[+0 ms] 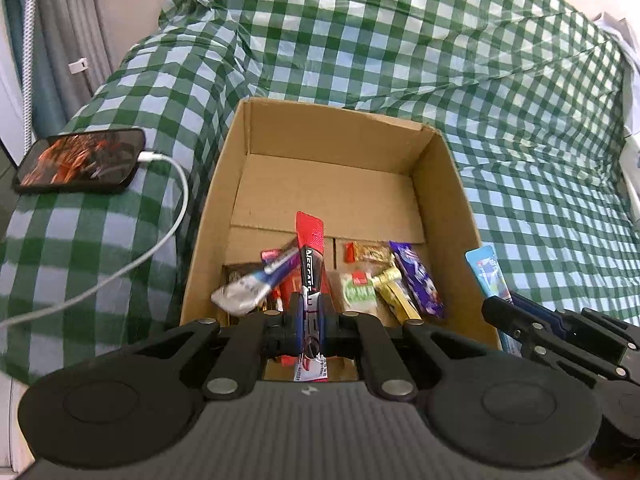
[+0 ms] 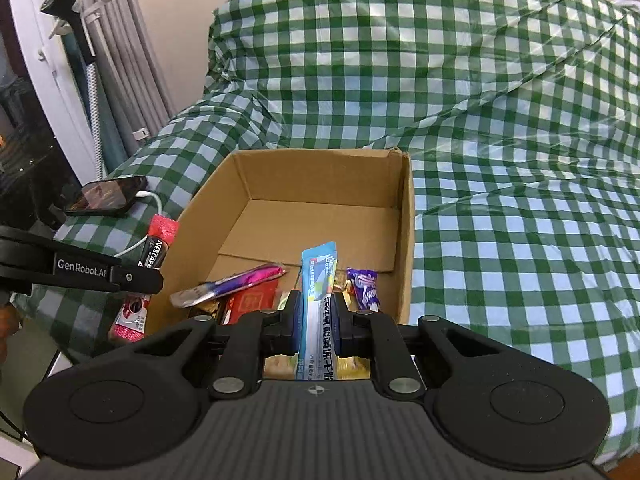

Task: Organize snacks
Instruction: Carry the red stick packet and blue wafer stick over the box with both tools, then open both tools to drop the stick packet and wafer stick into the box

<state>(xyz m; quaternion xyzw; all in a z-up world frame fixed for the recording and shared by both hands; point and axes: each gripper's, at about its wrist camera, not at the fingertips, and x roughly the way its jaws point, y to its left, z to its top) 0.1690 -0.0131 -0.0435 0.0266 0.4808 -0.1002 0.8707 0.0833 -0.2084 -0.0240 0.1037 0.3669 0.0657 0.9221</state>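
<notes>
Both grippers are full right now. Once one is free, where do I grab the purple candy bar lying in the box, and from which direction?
Take the purple candy bar across its narrow width near the middle, coming down from above. It lies flat and long beside the right wall of the cardboard box, so only its top is open; the gold wrapper crowds its left edge.

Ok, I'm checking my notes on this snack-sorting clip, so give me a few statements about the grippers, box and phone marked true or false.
1. The left gripper is shut on a red and black Nescafe stick. True.
2. The right gripper is open with nothing between its fingers. False: it is shut on a light blue packet.
3. The cardboard box has snacks only at its near end. True: the far part of its floor is bare.
4. The phone lies inside the box. False: it lies on the checked cloth beside the box, with a white cable plugged in.
5. A purple wrapper lies in the box. True.
</notes>
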